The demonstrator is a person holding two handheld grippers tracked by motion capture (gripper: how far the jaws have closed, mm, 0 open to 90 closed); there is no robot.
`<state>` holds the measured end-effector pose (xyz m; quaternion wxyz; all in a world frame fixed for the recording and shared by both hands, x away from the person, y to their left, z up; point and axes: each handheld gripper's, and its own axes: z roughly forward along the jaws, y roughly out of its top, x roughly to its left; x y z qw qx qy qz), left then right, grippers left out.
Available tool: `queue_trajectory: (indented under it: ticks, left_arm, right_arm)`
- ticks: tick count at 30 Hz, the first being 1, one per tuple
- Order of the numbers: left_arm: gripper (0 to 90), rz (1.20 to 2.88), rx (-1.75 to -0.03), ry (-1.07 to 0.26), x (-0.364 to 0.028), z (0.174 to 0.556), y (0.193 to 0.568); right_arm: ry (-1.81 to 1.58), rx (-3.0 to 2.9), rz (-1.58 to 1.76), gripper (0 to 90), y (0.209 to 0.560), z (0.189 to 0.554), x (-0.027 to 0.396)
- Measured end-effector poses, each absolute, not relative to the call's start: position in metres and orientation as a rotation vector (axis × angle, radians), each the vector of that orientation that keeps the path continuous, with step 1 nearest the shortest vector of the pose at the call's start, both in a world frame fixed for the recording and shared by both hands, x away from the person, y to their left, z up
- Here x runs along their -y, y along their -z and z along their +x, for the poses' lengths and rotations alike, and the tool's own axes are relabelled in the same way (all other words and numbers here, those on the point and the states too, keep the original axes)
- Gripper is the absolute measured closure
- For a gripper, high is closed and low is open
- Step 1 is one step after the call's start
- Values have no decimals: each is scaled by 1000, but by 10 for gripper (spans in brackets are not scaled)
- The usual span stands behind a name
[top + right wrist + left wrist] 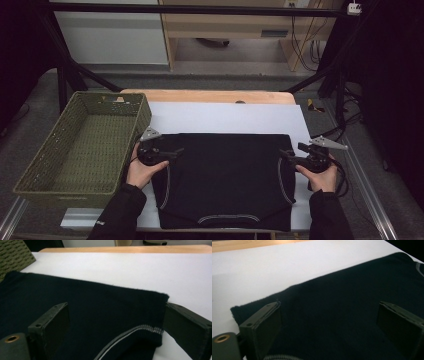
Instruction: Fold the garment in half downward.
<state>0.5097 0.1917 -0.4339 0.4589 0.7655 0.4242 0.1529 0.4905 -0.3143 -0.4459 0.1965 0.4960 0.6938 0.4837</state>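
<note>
left gripper (176,151): jaws wide apart, gripping nothing | right gripper (285,155): jaws wide apart, gripping nothing

Black garment (87,307) between parted tool (116,322) jaws

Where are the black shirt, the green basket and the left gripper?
Shirt (225,175): high view, middle of the folded body.
Basket (136,119): high view, its right wall.
Left gripper (176,151): high view, between its fingertips, over the shirt's left edge.
</note>
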Motion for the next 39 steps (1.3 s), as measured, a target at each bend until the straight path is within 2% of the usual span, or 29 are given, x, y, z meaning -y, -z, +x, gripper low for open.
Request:
queue_trajectory:
  ticks: [13,30,39]
  left_arm:
    - [13,1911,-958,-362,-199,462,437]
    - [7,1930,-961,-392,-209,444,456]
    - [7,1918,-963,-376,-210,441,458]
  right_arm:
    - [-1277,-2025,1394,50,448,459,303]
    - [-1069,-2117,1456,48,478,472,302]
    - [-946,-2154,1492,6,482,477,297]
